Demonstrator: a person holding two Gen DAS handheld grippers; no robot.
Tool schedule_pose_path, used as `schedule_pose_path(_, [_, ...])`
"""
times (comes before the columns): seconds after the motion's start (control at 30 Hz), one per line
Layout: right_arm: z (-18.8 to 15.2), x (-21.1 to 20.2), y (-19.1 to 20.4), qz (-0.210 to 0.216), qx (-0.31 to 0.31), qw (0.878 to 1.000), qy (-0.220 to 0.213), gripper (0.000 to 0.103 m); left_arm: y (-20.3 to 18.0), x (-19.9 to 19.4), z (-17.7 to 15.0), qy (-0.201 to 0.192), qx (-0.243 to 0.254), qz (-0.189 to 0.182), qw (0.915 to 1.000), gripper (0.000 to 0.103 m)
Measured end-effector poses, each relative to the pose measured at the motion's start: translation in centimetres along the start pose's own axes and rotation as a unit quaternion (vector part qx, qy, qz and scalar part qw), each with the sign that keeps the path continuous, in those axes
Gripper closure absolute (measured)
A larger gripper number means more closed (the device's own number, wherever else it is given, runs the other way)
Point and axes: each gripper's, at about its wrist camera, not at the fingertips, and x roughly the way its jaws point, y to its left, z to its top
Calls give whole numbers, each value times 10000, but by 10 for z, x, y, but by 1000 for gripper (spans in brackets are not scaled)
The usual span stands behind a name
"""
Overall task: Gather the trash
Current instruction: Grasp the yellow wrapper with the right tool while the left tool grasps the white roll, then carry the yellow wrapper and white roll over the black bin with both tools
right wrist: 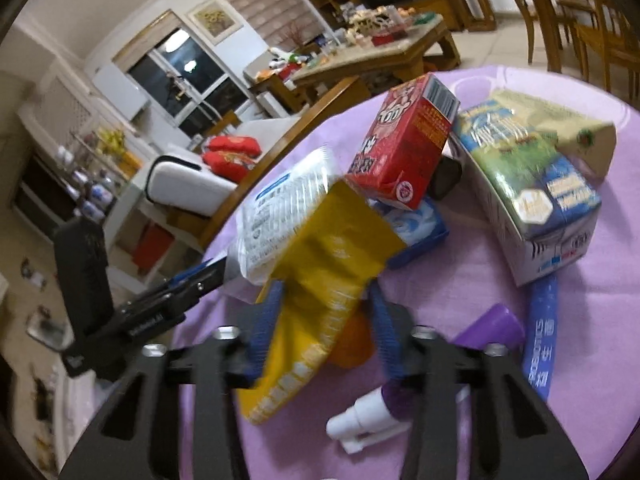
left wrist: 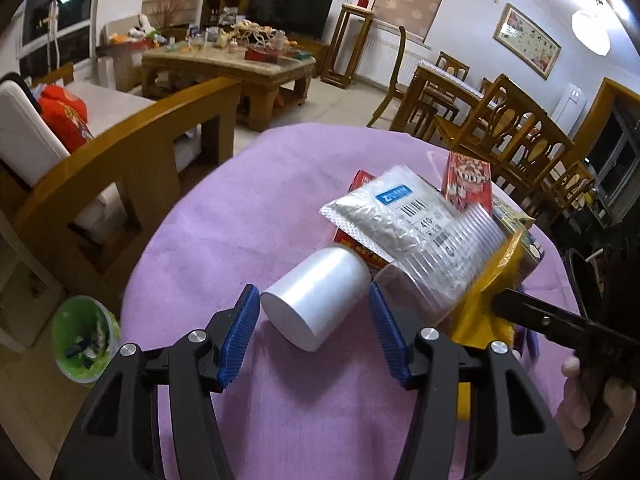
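A white paper cup [left wrist: 320,296] lies on its side on the purple tablecloth [left wrist: 224,216]. My left gripper [left wrist: 314,334] is open, its blue pads either side of the cup's base, apart from it. A sleeve of clear plastic cups [left wrist: 420,232] lies behind it on a red box [left wrist: 362,254]. My right gripper [right wrist: 326,330] is open around a yellow wrapper [right wrist: 320,300]; whether the pads touch it I cannot tell. The wrapper also shows in the left wrist view [left wrist: 484,304]. The cup sleeve [right wrist: 280,208] lies to its left.
A green bin [left wrist: 84,338] with trash stands on the floor left of the table. On the table are a red carton [right wrist: 404,140], a large milk carton [right wrist: 532,172], a blue box [right wrist: 420,228], a blue tube [right wrist: 542,336] and a purple spray bottle [right wrist: 400,400]. A wooden sofa [left wrist: 132,152] stands at left.
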Motion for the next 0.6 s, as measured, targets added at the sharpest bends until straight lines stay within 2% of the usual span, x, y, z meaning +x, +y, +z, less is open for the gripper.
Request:
schedule_pose_path(0.03, [0, 0, 1, -12, -33, 10000, -8, 78, 2, 2, -1, 39, -2, -16, 10000, 55])
schedule_pose_path(0.17, [-2, -4, 0, 8, -80, 9999, -98, 88, 9, 0, -9, -43, -112, -212, 9997, 59])
schedule_pose_path(0.33, [-7, -27, 9, 82, -179, 9991, -363, 92, 8, -14, -18, -218, -255, -421, 9986, 62])
schedule_pose_path(0.37, [-9, -36, 13, 105, -224, 9987, -450, 92, 8, -21, -20, -301, -292, -485, 9979, 88])
schedule_pose_path(0.4, [-11, -43, 14, 118, -247, 9983, -517, 92, 7, -24, -21, -317, -307, -503, 9978, 92])
schedule_pose_path(0.47, [-18, -61, 14, 158, -280, 9970, -698, 92, 2, -36, -24, -453, -277, -450, 9976, 92])
schedule_pose_path(0.6, [-28, -88, 10, 212, -238, 9951, -938, 93, -6, -42, -28, -473, -165, -351, 9981, 92])
